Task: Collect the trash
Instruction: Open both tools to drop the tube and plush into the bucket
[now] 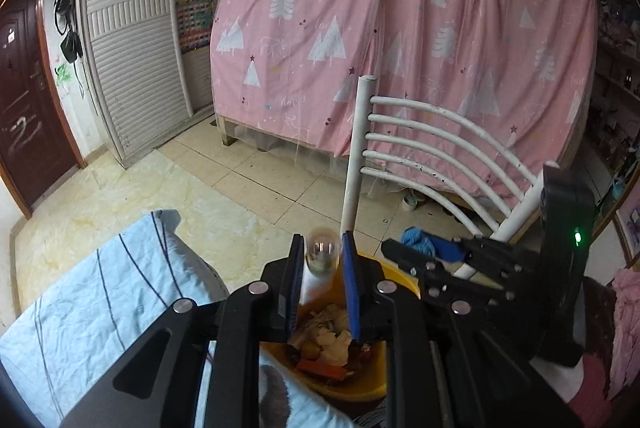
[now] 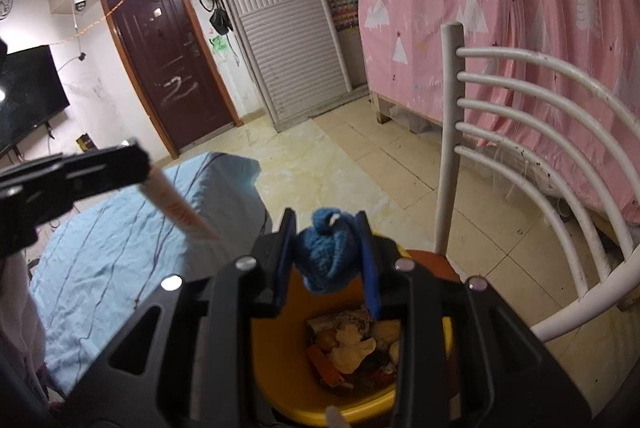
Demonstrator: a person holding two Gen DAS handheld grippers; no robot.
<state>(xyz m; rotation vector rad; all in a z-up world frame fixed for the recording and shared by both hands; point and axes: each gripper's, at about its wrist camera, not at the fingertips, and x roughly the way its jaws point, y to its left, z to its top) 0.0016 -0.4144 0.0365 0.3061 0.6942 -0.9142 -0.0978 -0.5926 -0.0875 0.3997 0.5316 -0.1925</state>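
Note:
My left gripper (image 1: 322,248) is shut on a white tube with a clear cap (image 1: 318,260), held over a yellow trash bin (image 1: 360,388) filled with crumpled paper and scraps. In the right wrist view the same tube (image 2: 176,206) sticks out of the left gripper (image 2: 140,164) at the left. My right gripper (image 2: 327,224) is shut on a blue knitted item (image 2: 328,256) above the yellow bin (image 2: 280,380). In the left wrist view the right gripper (image 1: 394,248) holds the blue knitted item (image 1: 420,242) just right of my left one.
A white slatted chair (image 1: 440,148) (image 2: 520,132) stands right behind the bin. A bed with a light blue striped sheet (image 1: 80,308) (image 2: 120,248) lies to the left. A pink curtained bunk (image 1: 400,28), a slatted wardrobe (image 2: 280,40) and a brown door (image 2: 168,60) lie beyond the tiled floor.

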